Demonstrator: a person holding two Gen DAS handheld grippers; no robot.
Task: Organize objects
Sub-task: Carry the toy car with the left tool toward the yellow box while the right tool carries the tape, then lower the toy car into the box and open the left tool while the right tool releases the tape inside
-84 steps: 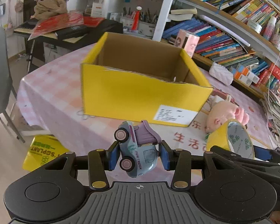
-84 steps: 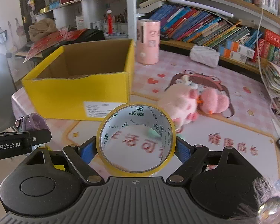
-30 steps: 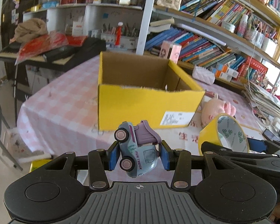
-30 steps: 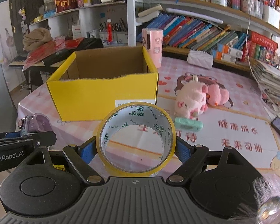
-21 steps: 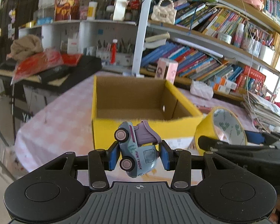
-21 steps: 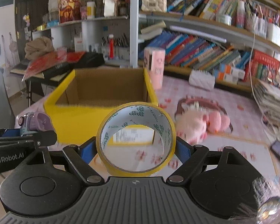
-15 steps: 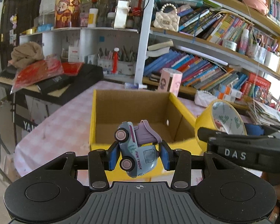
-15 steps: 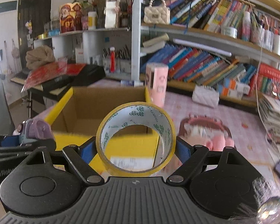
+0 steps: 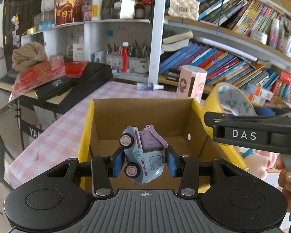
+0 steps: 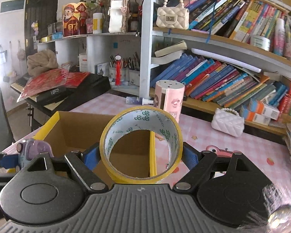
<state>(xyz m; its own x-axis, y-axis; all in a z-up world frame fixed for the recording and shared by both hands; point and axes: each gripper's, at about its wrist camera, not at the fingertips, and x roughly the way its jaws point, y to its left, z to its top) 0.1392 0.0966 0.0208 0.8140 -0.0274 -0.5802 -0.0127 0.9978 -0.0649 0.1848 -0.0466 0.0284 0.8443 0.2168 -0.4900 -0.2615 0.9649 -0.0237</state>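
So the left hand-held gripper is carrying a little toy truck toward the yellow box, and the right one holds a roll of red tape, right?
Nearly. The tape roll in the right hand-held gripper is yellow, not red, as the right wrist view shows. The left hand-held gripper does hold the toy truck by the yellow box.

We cannot see the near wall of the yellow box (image 9: 87,116), hidden behind the left gripper (image 9: 144,162); the toy truck (image 10: 32,147) shows only partly; the pink plush (image 9: 261,165) sits mostly behind the right gripper (image 10: 141,158); book titles are too small.
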